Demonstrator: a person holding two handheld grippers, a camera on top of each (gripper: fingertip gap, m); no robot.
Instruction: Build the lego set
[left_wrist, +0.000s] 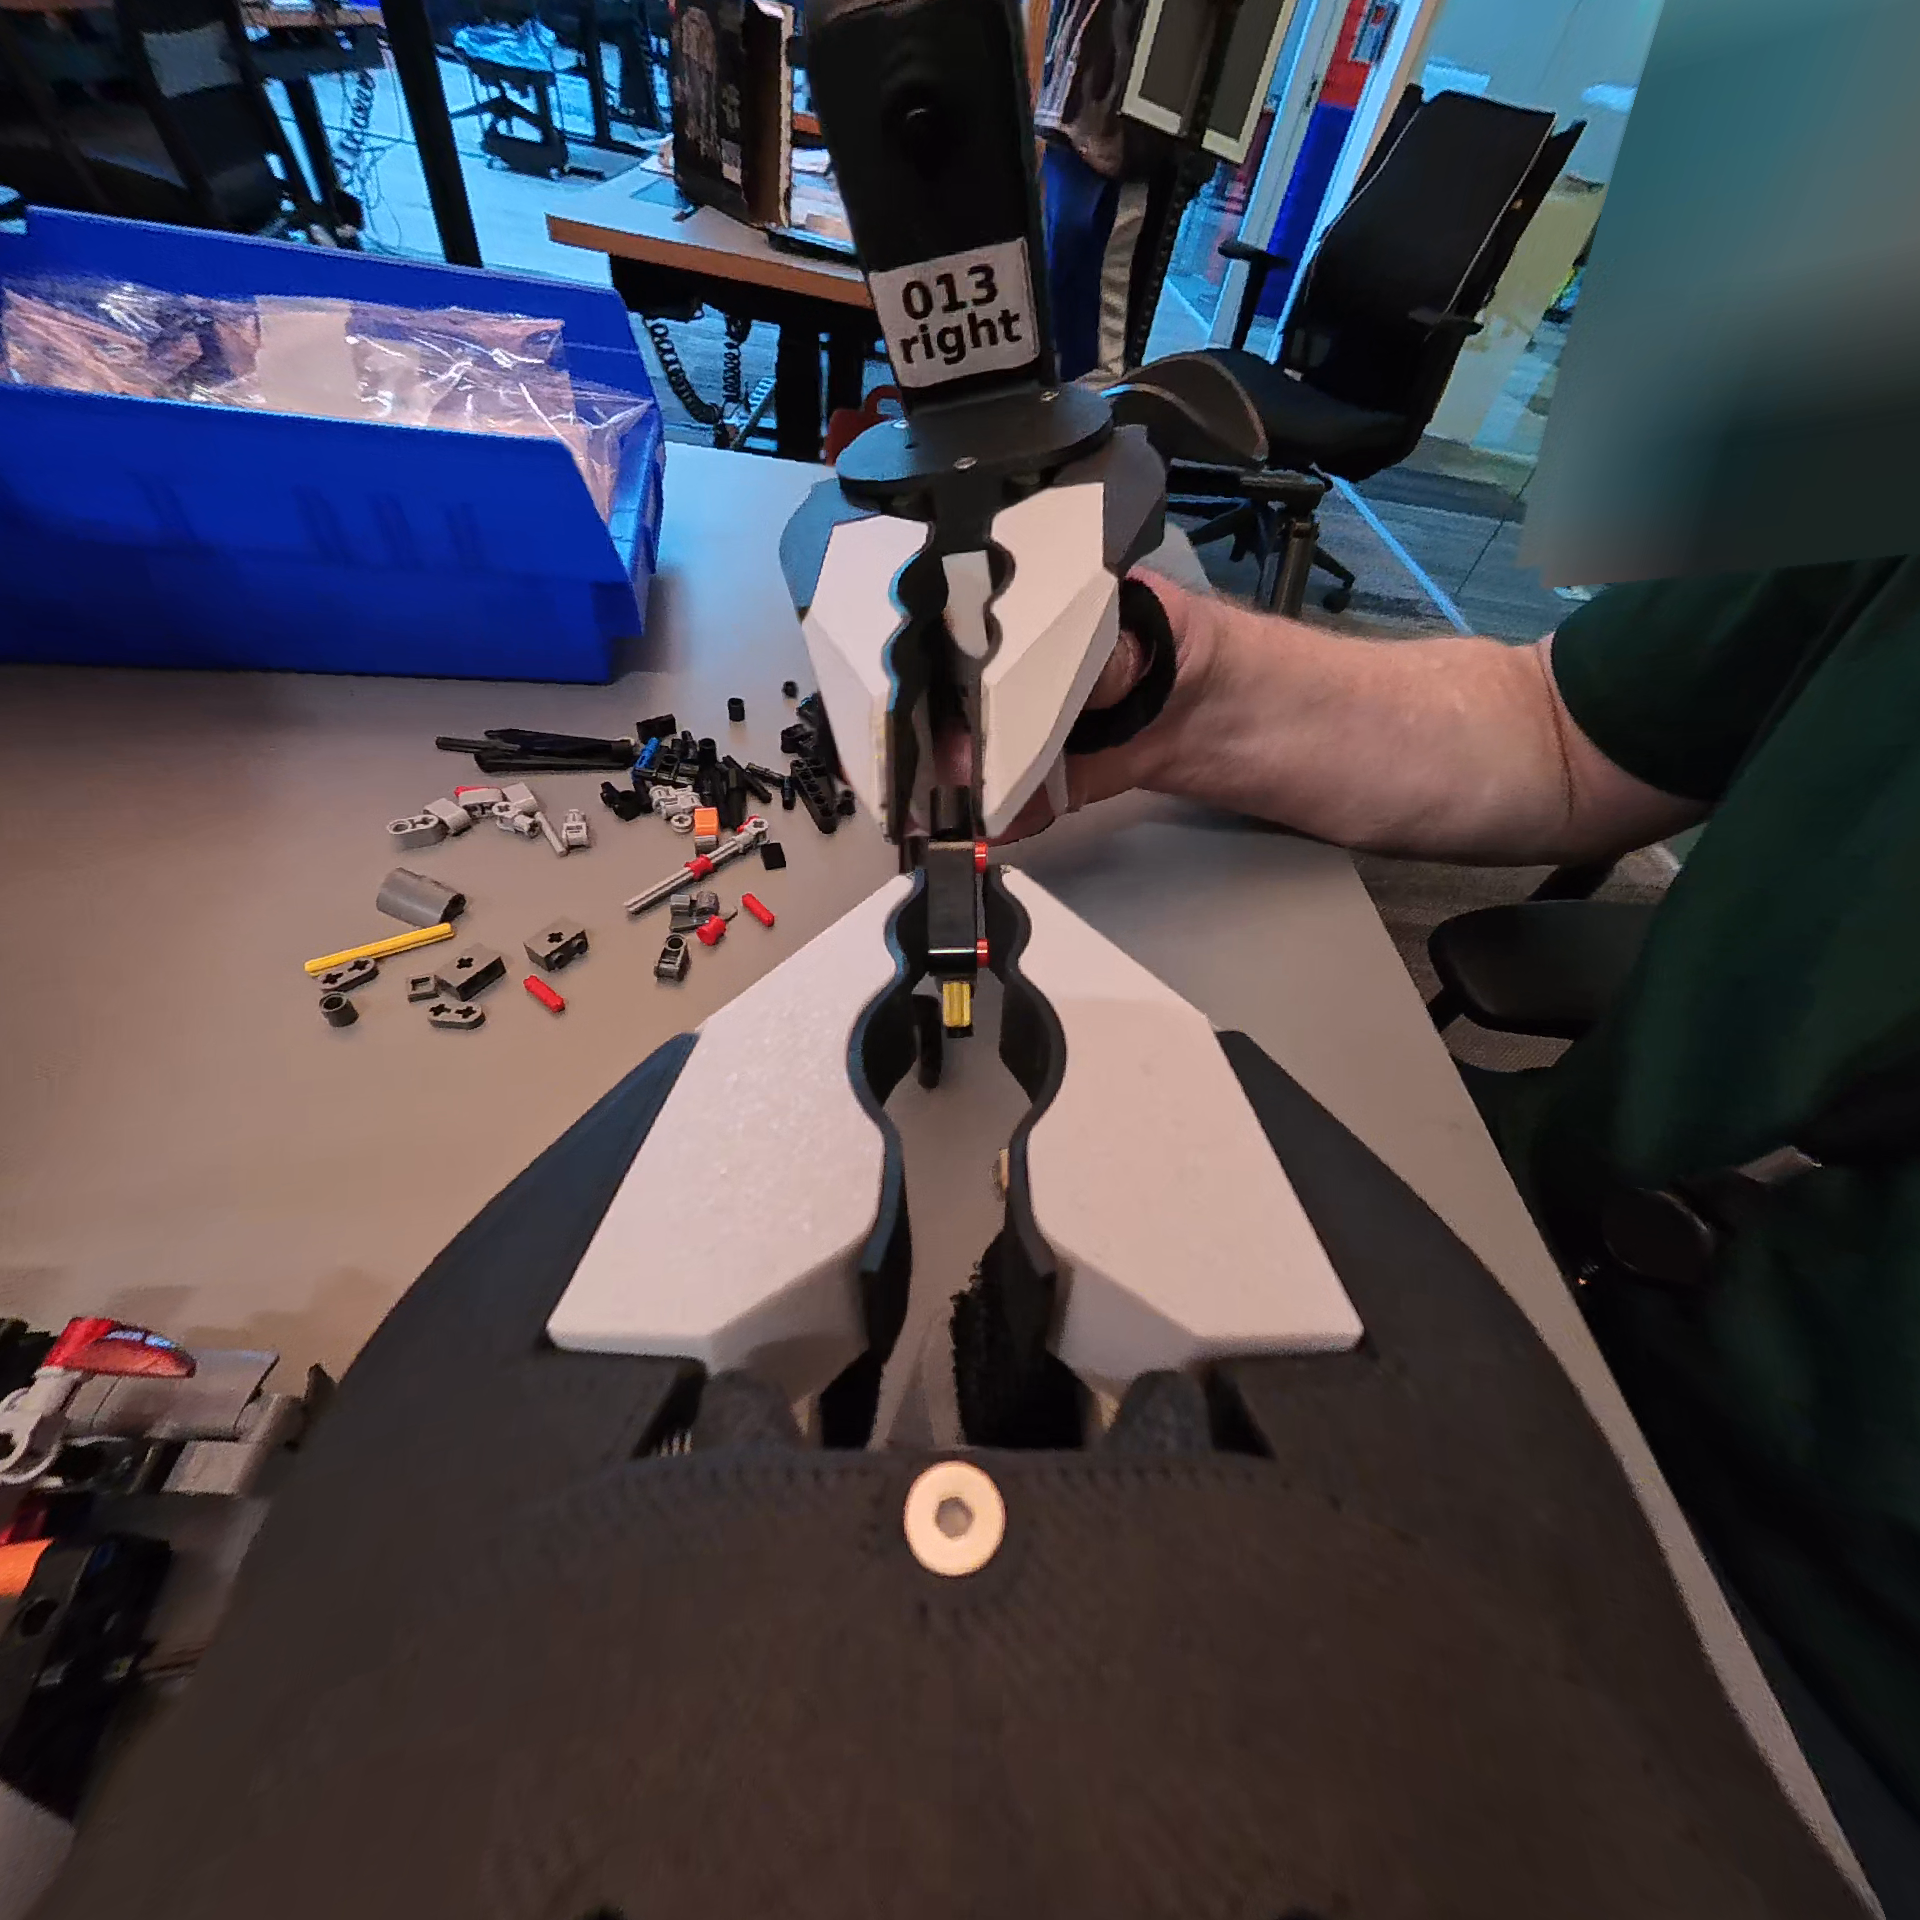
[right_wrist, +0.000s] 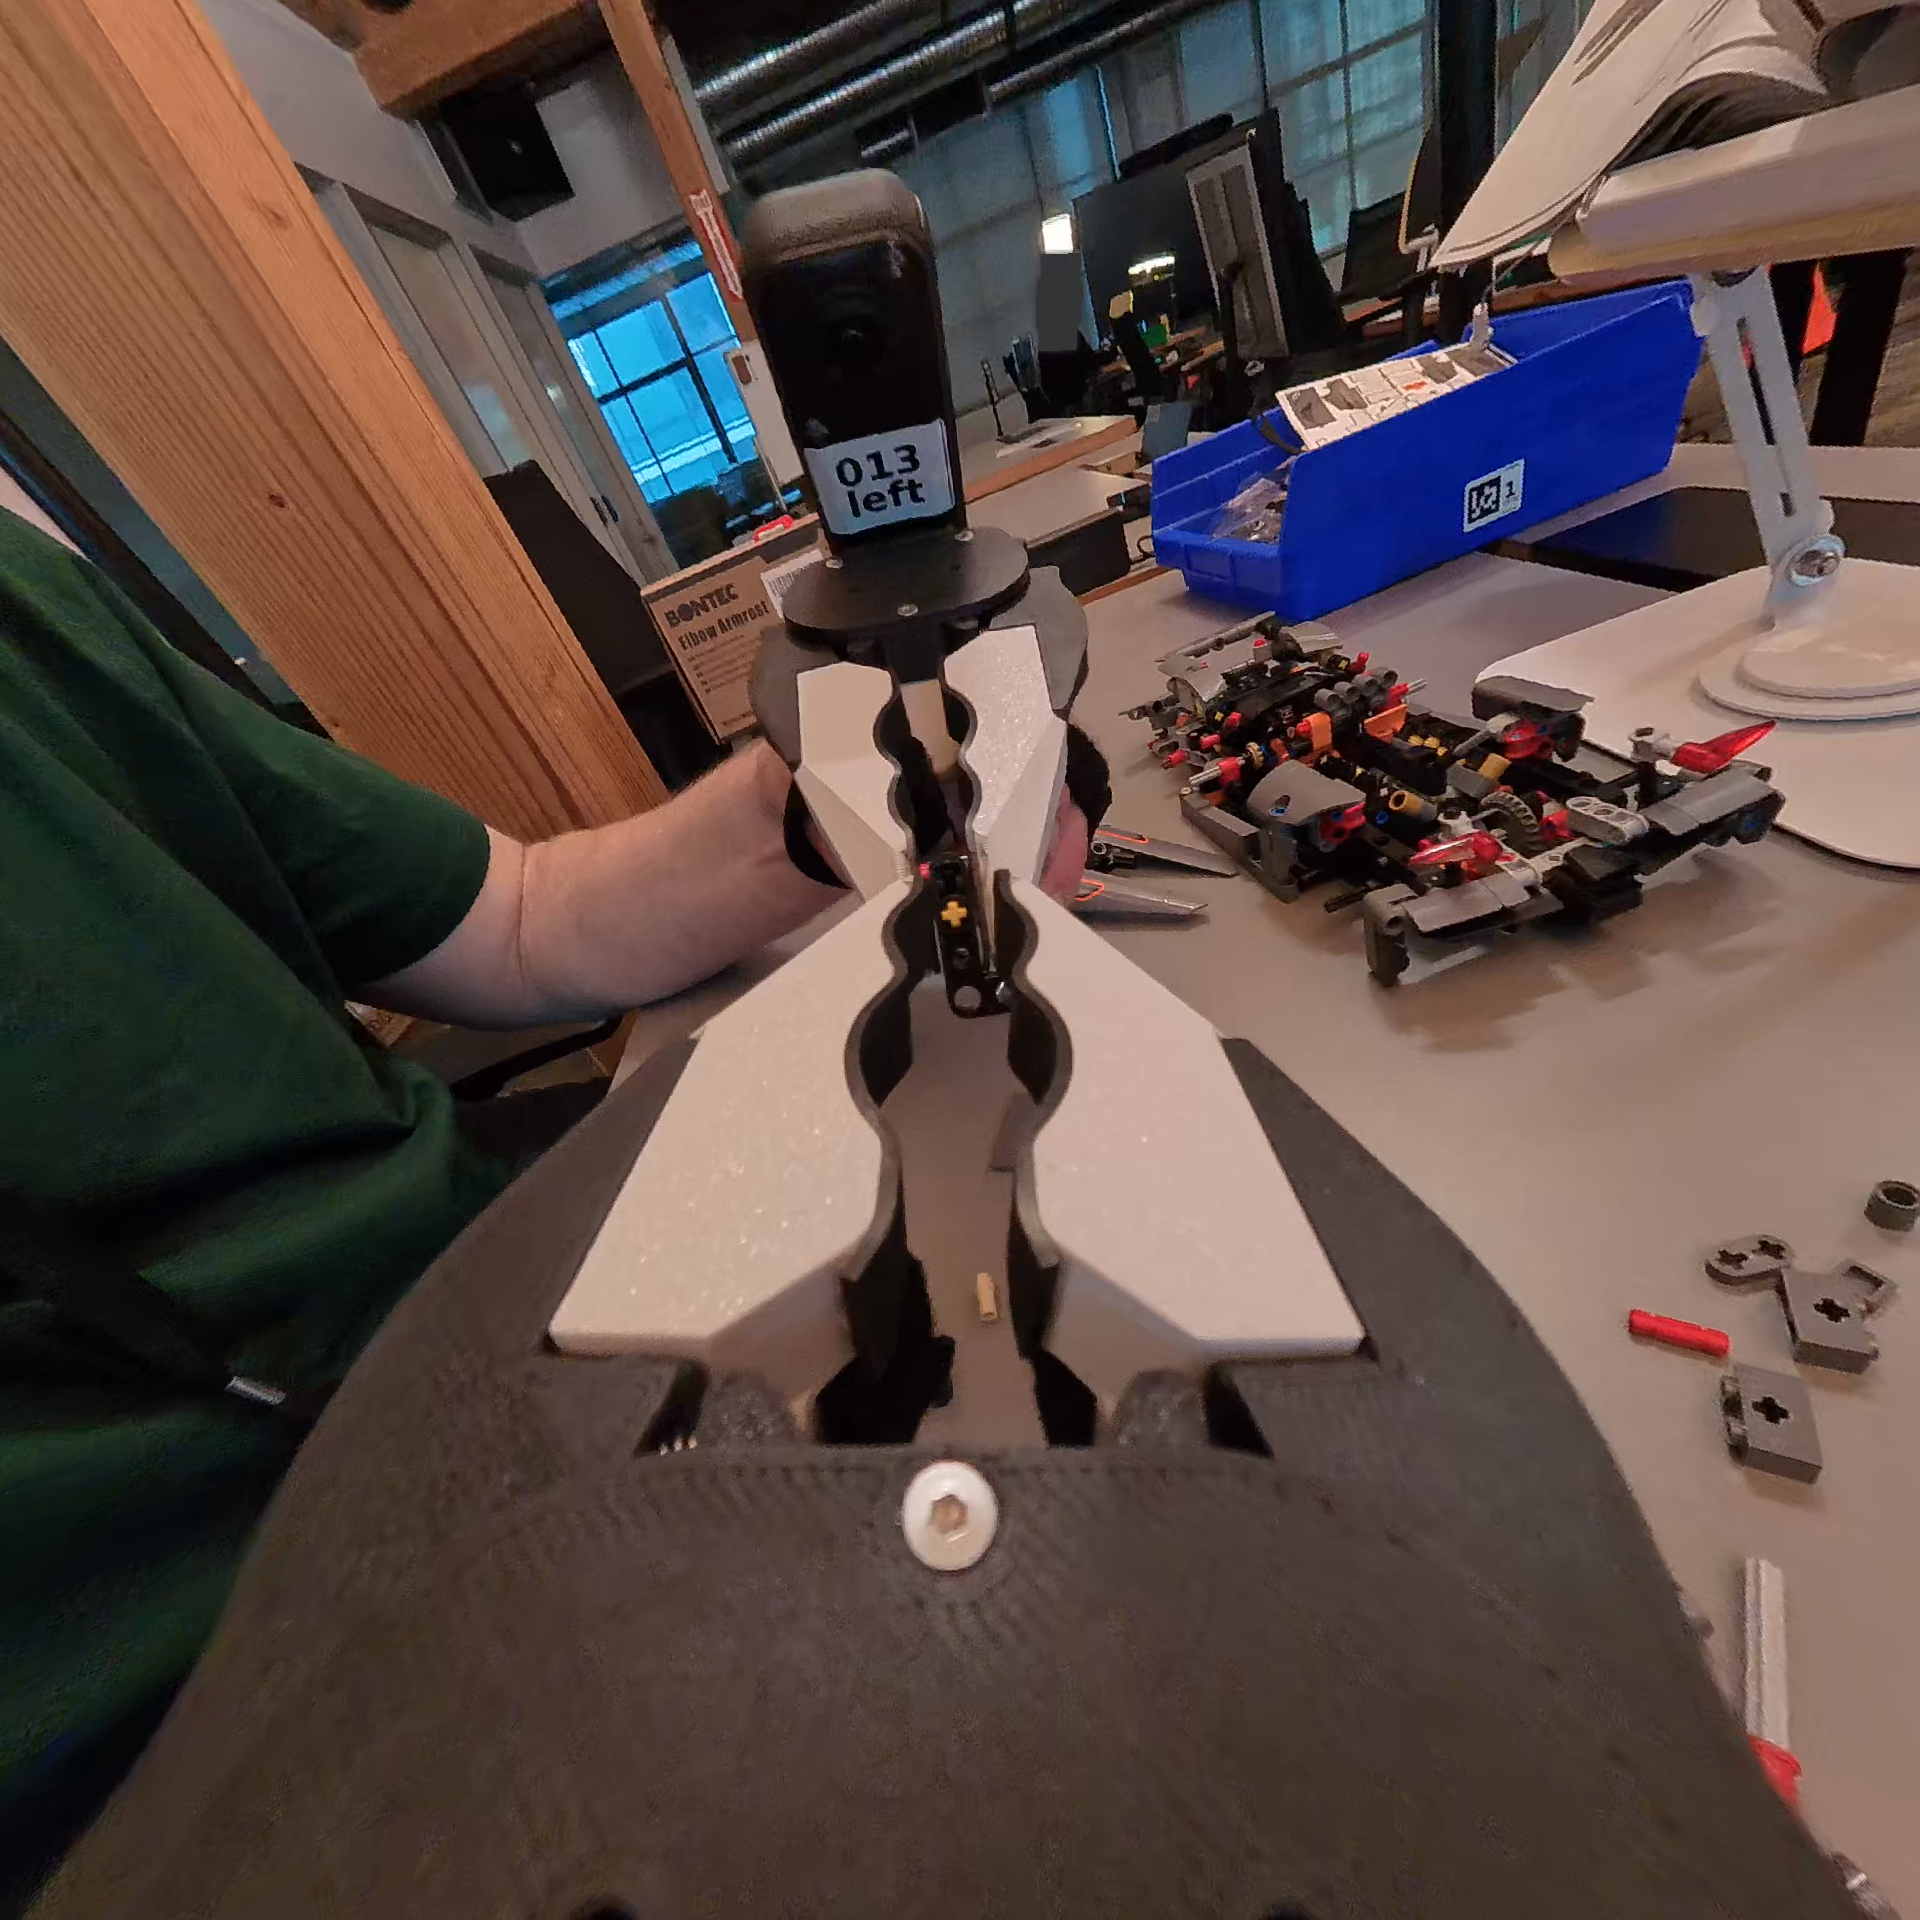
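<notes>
Lego piece (left_wrist: 954, 914) pinched by L gripper (left_wrist: 951, 935) & R gripper (right_wrist: 961, 935), grip points partly hidden

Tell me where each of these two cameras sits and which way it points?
Left wrist view: on the left gripper, facing the right gripper, loose parts, blue bin; a forearm shows.
Right wrist view: on the right gripper, facing the left gripper, car chassis; a forearm shows.
Shared: the small black assembly between them.

Grippers meet tip to tip above the table (left_wrist: 208, 1143), a small beam assembly (left_wrist: 954, 904) between them. Loose parts (left_wrist: 582, 862) lie left of the left gripper (left_wrist: 951, 935) — bin (left_wrist: 312, 520) behind them. Partly built car (right_wrist: 1455, 800) right of the right gripper (right_wrist: 961, 935).
</notes>
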